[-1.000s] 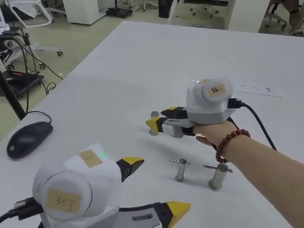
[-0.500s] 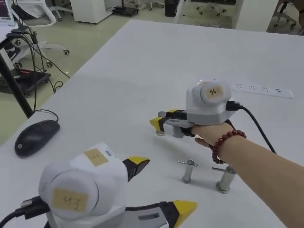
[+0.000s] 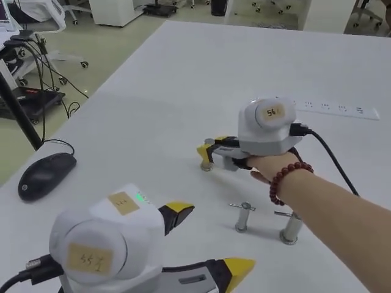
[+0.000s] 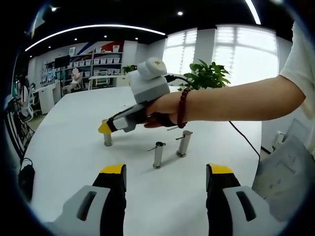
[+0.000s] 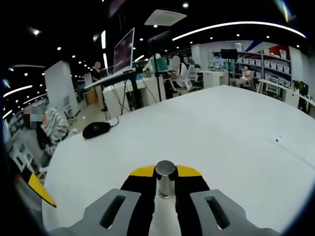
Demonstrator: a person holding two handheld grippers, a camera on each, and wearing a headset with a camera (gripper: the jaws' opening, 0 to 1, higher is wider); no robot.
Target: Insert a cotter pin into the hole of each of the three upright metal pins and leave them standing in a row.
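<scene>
Three upright metal pins stand on the white table (image 3: 153, 91). Two of them (image 3: 242, 217) (image 3: 291, 227) carry a cotter pin through the top hole. The third pin (image 3: 207, 163) stands apart at the far left, and my right gripper (image 3: 206, 152) is shut on it. In the right gripper view this pin (image 5: 165, 179) sits upright between the yellow-tipped jaws. Its hole is hidden by the jaws. My left gripper (image 3: 208, 239) is open and holds nothing, near the table's front edge, pointing at the pins (image 4: 158, 155) (image 4: 183, 143).
A black mouse (image 3: 41, 174) lies at the table's left edge. A white power strip (image 3: 333, 110) lies far right, and the right gripper's cable runs toward it. Chairs and cables sit on the floor beyond the left edge.
The head camera has shifted a little. My right gripper has stayed at the far-left pin, hardly moving. The left gripper has held still and open.
</scene>
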